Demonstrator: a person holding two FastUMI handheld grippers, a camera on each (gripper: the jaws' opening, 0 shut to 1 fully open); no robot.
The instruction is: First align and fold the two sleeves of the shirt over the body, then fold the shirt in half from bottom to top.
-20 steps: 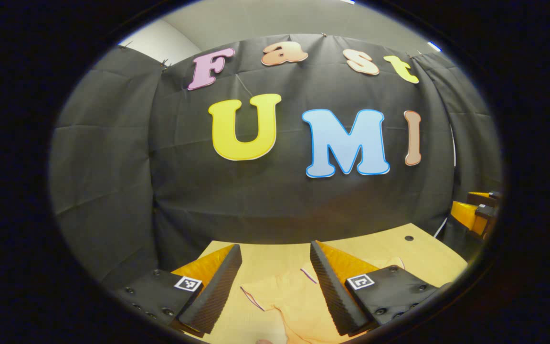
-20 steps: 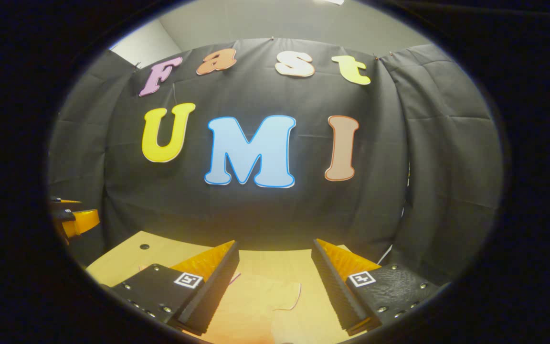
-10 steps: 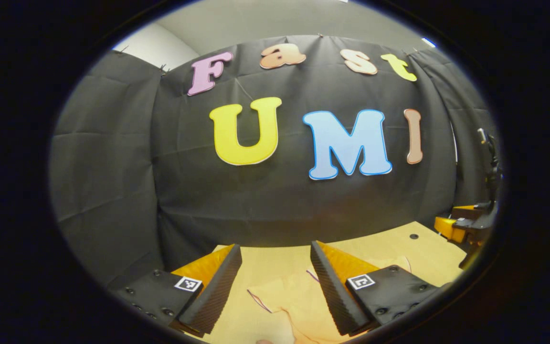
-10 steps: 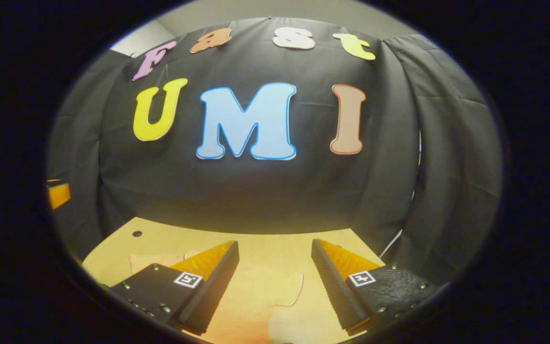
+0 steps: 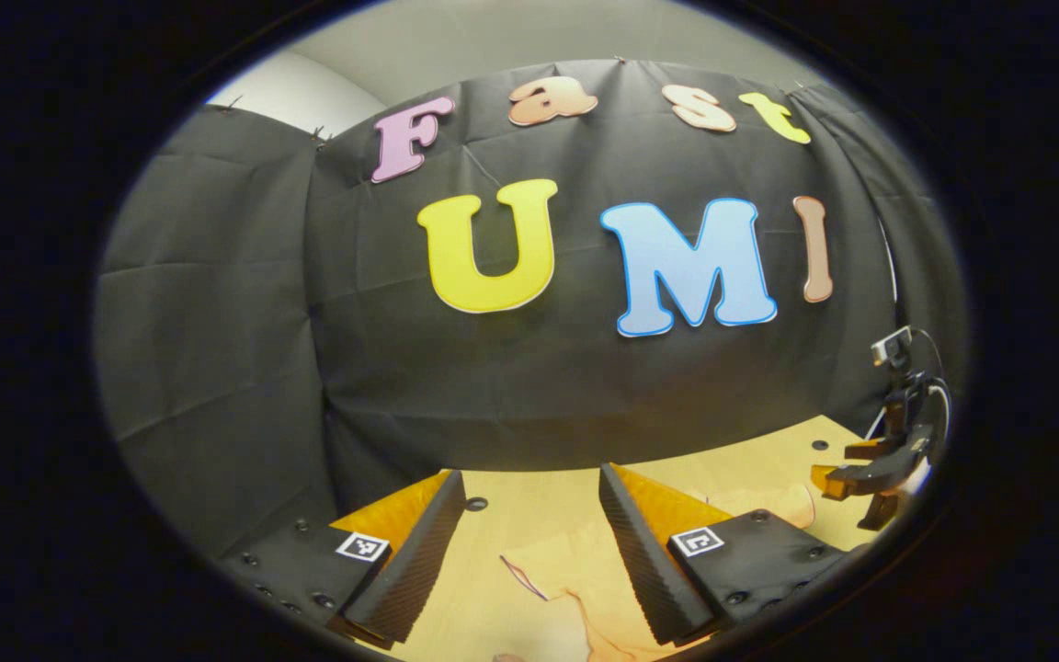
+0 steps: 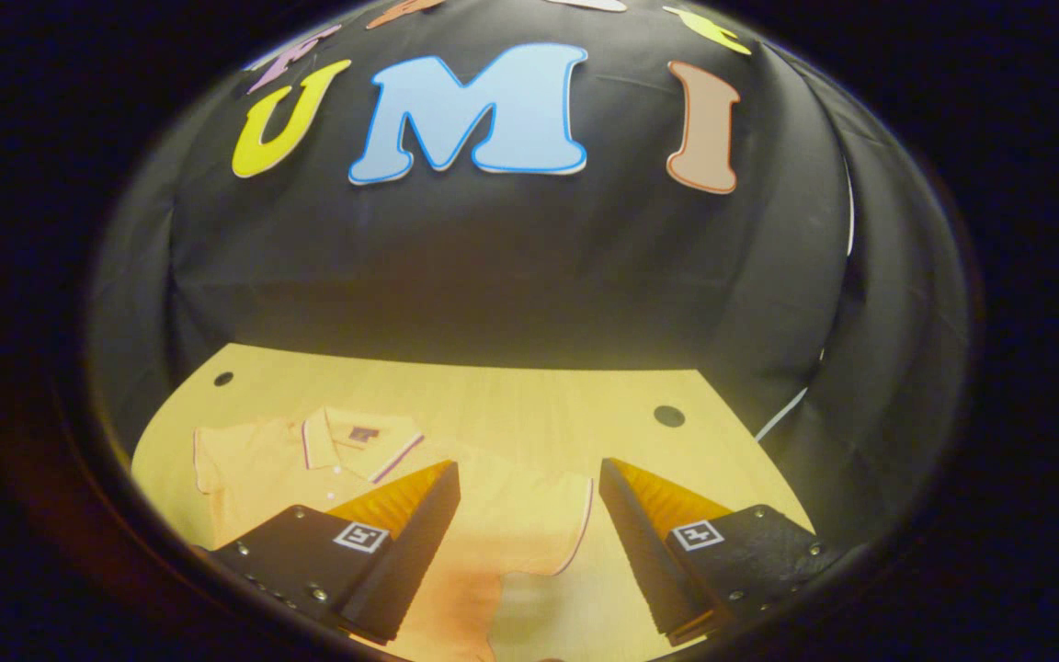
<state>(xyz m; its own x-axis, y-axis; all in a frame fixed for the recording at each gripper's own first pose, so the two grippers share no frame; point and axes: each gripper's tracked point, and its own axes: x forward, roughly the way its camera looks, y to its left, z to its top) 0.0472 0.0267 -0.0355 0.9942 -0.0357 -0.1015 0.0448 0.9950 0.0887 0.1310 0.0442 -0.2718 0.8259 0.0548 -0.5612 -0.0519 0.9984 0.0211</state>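
A yellow-orange polo shirt (image 6: 263, 460) lies flat on the wooden table (image 6: 511, 405), collar toward the back wall. In the right gripper view its collar (image 6: 359, 441) and one short sleeve (image 6: 539, 524) show; my right gripper (image 6: 529, 542) hangs open above that sleeve, nothing between its fingers. In the left gripper view the other sleeve (image 5: 557, 570) lies below my left gripper (image 5: 529, 552), which is open and holds nothing. The right gripper (image 5: 879, 469) also appears at the far right of the left gripper view, above the table.
The table (image 5: 732, 464) ends at the black cloth wall behind it. Small dark holes (image 6: 668, 416) dot the tabletop near its back corners (image 5: 475, 504). A thin white cable (image 6: 787, 409) hangs at the right by the cloth.
The right gripper has tilted down and come lower, so the shirt's collar and body now show. The left gripper has turned slightly, and the right gripper has moved further into its view.
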